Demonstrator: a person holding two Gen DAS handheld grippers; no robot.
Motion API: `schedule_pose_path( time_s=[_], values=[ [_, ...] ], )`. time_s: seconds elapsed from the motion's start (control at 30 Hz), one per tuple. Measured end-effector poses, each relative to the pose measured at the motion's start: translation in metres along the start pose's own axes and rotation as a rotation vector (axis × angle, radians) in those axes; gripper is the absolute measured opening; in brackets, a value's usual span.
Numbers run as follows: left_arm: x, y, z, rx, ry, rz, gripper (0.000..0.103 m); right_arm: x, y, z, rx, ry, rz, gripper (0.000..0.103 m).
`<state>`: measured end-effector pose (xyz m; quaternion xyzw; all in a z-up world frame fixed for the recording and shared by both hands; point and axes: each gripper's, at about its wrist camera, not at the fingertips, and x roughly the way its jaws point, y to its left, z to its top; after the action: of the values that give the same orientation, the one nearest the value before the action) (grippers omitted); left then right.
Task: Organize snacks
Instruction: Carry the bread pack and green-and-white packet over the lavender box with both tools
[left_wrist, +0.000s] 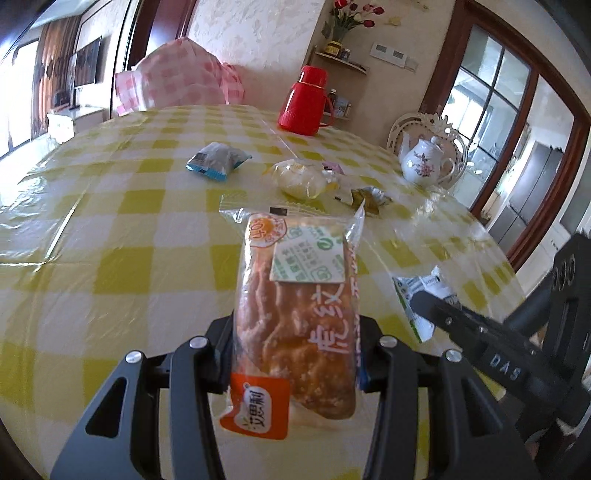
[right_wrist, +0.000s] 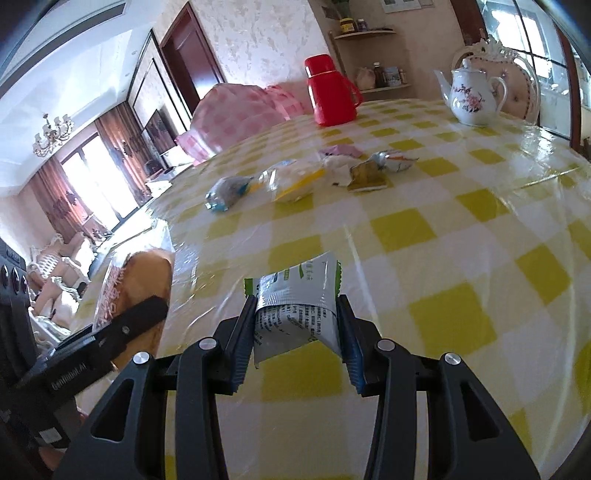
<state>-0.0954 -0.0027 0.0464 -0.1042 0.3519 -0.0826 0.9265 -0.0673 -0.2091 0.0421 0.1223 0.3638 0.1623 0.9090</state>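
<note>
My left hand-held gripper (left_wrist: 295, 347) grips a bagged bread (left_wrist: 295, 314) above the checkered surface (left_wrist: 110, 240). Beyond it lie a blue snack packet (left_wrist: 216, 161) and a yellow bun (left_wrist: 301, 179). My right hand-held gripper (left_wrist: 424, 301) clasps a green-and-white packet (left_wrist: 417, 291) at right.

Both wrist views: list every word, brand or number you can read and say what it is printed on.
"艾思利" on the orange corner of the bread pack in the left gripper.
"虎纹" in large white characters on the same pack.
"DAS" on the right gripper, seen from the left wrist.
"GenRobot.AI" on the left gripper, seen from the right wrist.
Green sachet in the right gripper: print too small to read.
Green-white label on the bread pack: blurred.
</note>
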Motion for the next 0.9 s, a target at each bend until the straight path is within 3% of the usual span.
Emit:
schedule_pose_path(
  time_s=[0.37,0.9],
  values=[
    [-0.048,0.037,-0.034,-0.001,0.026,0.071,0.047,-0.011,0.045,-0.033,-0.043,0.038,0.089,0.042],
    [-0.125,0.11,-0.06,-0.063,0.004,0.178,0.049,-0.007,0.153,-0.075,-0.219,0.114,0.235,0.042]
  ],
)
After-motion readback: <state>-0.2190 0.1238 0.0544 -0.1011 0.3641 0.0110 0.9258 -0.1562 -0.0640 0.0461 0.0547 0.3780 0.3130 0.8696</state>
